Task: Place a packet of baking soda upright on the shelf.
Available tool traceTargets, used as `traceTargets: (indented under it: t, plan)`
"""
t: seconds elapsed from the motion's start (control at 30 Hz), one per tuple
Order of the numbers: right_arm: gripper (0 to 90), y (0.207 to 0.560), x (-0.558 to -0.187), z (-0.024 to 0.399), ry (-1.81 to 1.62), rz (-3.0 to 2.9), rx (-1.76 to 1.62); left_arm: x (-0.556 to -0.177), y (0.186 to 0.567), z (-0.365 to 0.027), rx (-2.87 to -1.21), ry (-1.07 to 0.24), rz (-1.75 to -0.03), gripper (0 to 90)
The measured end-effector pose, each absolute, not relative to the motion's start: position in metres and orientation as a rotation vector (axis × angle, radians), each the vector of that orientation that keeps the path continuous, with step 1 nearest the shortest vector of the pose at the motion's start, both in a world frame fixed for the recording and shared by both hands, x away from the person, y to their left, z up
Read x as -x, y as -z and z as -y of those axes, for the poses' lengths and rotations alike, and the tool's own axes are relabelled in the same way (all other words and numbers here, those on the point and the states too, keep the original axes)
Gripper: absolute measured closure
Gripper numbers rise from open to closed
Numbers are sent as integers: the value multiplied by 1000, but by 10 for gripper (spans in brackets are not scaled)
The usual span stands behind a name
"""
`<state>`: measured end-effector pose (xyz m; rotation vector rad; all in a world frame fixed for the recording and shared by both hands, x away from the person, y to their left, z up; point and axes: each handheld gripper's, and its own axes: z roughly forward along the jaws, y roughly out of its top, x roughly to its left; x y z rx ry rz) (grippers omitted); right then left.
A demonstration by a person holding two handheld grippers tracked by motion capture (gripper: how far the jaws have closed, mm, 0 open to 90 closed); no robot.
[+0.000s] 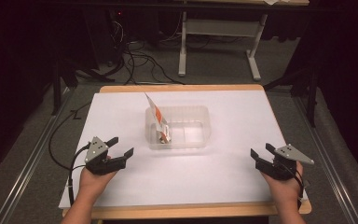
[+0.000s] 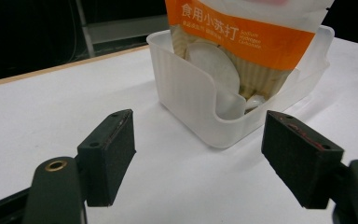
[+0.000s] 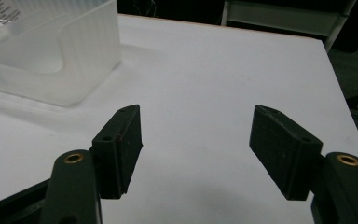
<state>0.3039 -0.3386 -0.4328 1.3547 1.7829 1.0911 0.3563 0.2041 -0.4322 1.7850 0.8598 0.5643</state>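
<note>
black gripper (image 1: 123,145) jaws, grey triangular plates, brass screws

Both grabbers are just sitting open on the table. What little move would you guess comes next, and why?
Probably the left gripper eases forward toward the pouch. Its jaws are open and empty, and they already face the pouch, which stands tilted in the near-left end of the clear bin. The right gripper, also open, sits farther off to the side.

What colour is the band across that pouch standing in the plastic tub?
Orange, with white lettering; the pouch shows best in the left gripper view.
</note>
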Motion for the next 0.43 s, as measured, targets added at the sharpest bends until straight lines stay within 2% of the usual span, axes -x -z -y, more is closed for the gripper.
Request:
traceTargets:
  t: [0.43]
  plan:
    - [333,434,-302,334,-1080,-1801,-1348,-357,432,-204,-1791,-549,-842,250]
